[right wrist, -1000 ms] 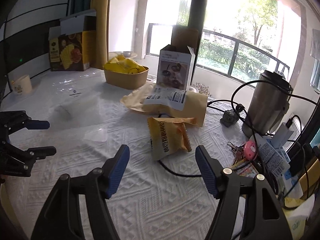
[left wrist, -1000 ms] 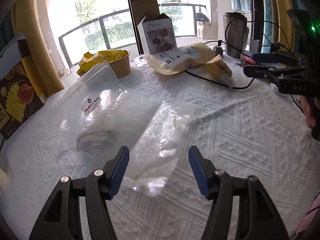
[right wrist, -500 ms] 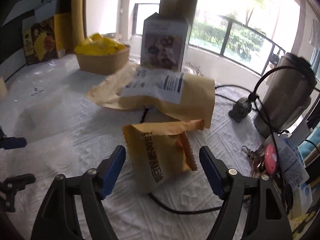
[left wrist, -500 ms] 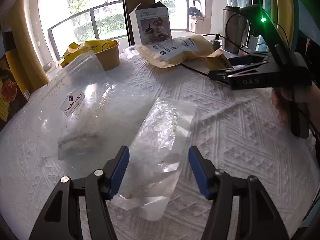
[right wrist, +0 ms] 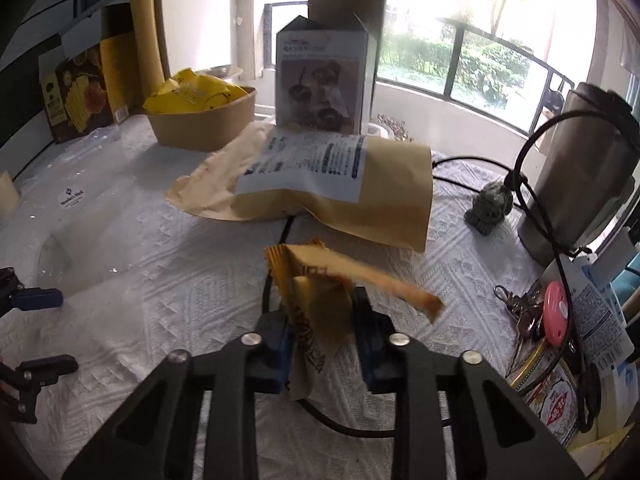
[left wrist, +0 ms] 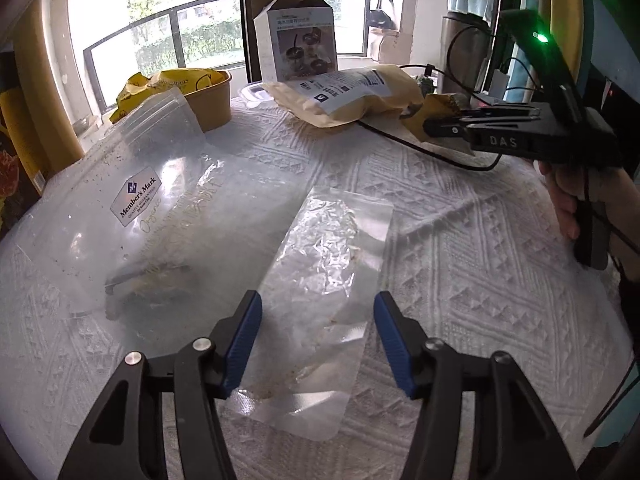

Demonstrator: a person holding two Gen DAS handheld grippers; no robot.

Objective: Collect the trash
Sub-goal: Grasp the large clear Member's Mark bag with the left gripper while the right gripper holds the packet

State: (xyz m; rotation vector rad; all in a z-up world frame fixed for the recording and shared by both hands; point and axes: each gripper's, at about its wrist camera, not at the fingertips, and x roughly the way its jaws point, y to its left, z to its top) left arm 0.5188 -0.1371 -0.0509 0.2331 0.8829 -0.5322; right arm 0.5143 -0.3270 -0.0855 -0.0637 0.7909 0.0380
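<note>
fingers of the right gripper (right wrist: 320,320) had drawn in from a wide spread a second before and were now pinching the orange snack wrapper (right wrist: 320,280), which crumpled and stood up between the blue pads, with the black cable (right wrist: 340,428) running under it. that read as the first piece of trash secured, with lifting it clear of the cable the likely next concern. the brown paper pouch (right wrist: 360,196) lay just beyond, farther across the white tablecloth (right wrist: 180,300).

by contrast, the left gripper (left wrist: 318,338) kept its jaws spread wide and empty over the near end of the small clear plastic bag (left wrist: 324,280), as it had a second earlier, only nearer to it. the large zip bag (left wrist: 132,208) lay to its left, untouched, and the brown paper bowl (left wrist: 212,100) of yellow wrappers sat at the far left.
</note>
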